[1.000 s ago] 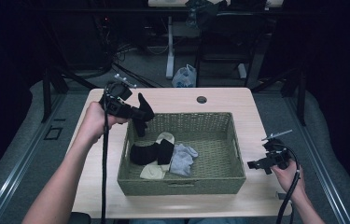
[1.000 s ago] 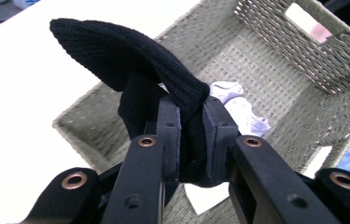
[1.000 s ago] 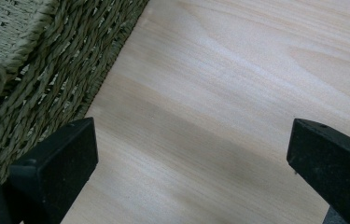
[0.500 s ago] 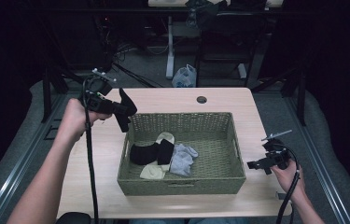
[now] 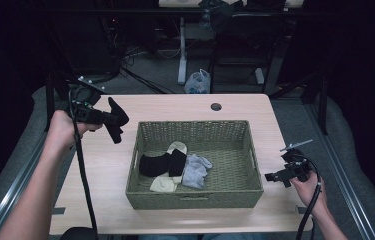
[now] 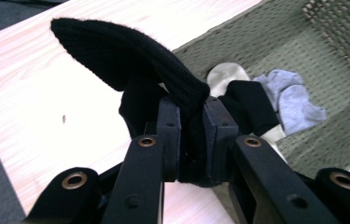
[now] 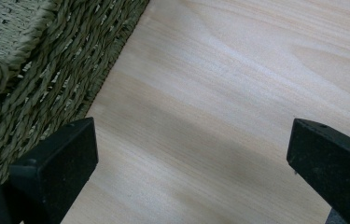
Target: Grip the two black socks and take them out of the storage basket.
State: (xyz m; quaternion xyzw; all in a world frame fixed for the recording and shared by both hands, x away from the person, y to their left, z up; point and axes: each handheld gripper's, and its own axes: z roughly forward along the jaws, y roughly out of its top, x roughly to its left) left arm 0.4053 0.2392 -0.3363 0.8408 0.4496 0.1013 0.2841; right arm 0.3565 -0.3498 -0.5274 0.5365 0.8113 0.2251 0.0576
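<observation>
A: Black sock — soft, light and floppy; your left gripper has it clamped mid-fold, over the worktop left of the basket.

B: And the right gripper?

A: Jaws apart, empty, right of the basket.

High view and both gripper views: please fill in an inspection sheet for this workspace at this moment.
Surface: light wooden table, with a round hole near its far edge.
Job's things: black sock pinched in the left gripper, over the table left of the green woven basket. In the basket: a black sock, a grey sock and cream socks.
Clutter: nothing seen on the table.
Grippers: left gripper shut on the black sock; right gripper open, fingers wide apart above bare table beside the basket.
Cables: one cable hangs from the left gripper, another trails from the right.
Surroundings: dark room; white plastic bag on the floor beyond the table.
</observation>
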